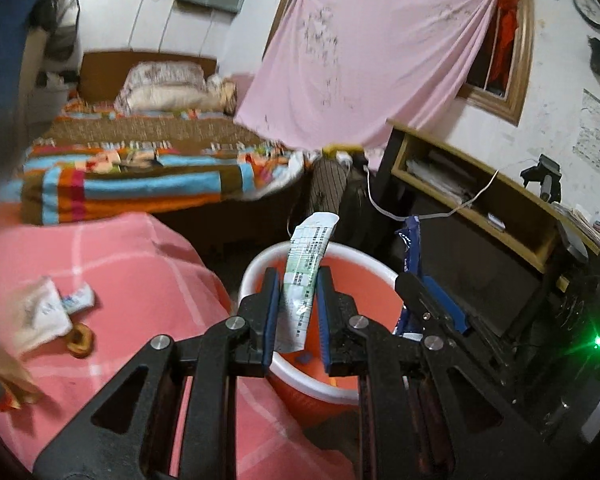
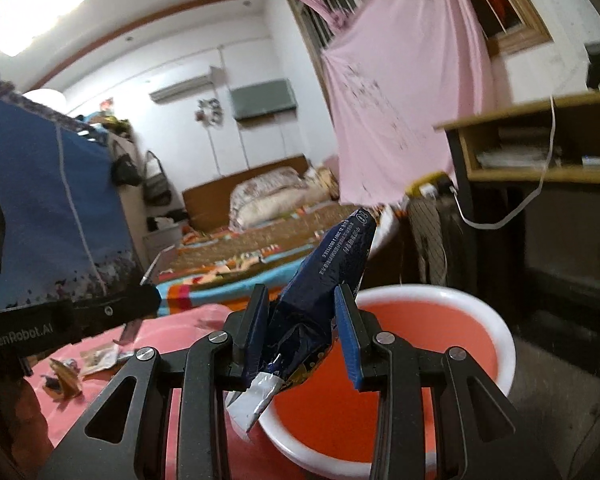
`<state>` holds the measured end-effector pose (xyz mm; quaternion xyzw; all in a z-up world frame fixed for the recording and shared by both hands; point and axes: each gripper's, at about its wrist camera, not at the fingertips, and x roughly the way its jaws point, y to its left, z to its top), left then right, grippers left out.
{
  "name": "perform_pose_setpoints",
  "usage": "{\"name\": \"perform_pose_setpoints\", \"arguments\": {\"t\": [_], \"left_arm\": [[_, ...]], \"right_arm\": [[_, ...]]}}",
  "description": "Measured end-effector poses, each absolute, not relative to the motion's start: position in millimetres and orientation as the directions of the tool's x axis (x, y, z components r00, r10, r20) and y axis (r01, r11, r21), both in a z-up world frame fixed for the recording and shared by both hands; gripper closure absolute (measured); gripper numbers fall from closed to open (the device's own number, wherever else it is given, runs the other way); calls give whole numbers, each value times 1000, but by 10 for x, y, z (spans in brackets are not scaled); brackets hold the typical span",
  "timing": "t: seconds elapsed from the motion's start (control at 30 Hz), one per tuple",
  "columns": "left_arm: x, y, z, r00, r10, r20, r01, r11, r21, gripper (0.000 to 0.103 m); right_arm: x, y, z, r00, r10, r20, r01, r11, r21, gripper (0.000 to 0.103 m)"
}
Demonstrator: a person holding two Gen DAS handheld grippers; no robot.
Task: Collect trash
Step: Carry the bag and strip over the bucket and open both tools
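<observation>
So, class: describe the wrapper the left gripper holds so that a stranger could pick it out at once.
Find the orange bucket with a white rim beside the pink blanket. Over it the left gripper pinches a pale green-and-white printed wrapper, standing upright. The other held wrapper, to its right, is dark blue.

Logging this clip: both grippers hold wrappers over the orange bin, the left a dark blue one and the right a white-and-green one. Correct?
Colours are swapped. The left wrist view shows the left gripper holding the white-and-green wrapper; the right gripper holds the dark blue wrapper. Both are over the orange bin.
</observation>
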<state>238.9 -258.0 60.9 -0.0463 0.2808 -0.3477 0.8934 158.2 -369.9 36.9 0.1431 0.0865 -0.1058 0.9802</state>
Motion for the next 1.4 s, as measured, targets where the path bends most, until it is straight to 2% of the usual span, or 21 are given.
{"name": "perform_pose_setpoints", "arguments": {"t": [0.17,0.43,0.6,0.7,1.03,1.13,1.3,1.4], "left_arm": [[2516,-2752,460,533,-647,-546,583,748,-318,100],[2692,-2990,356,466,-649,-601,566,741,-361,100],[2714,-3035,321,448,-650,-614,562,739,-372,99],[2721,-3026,307,446,-646,-620,556,743,-374,97],[2725,-2869,402,487,-641,-593,530,757,-382,82],[2662,-2747,476,534,-628,-566,521,772,-365,75],[2524,-2419,614,629,-583,-514,491,811,-319,64],[2446,-2205,661,685,-544,-485,458,839,-294,54]], "right_arm": [[1611,-3843,271,947,-194,-257,270,913,305,69],[1646,-3983,150,924,-199,-326,315,880,355,68],[1621,-4039,115,914,-212,-347,342,863,373,58],[1599,-4052,114,912,-219,-347,349,858,376,55],[1554,-4059,171,915,-256,-313,367,850,379,50],[1512,-4012,218,925,-265,-274,356,857,374,44],[1462,-3874,313,945,-258,-200,316,880,355,28],[1463,-3773,370,957,-238,-167,282,898,337,22]]}}
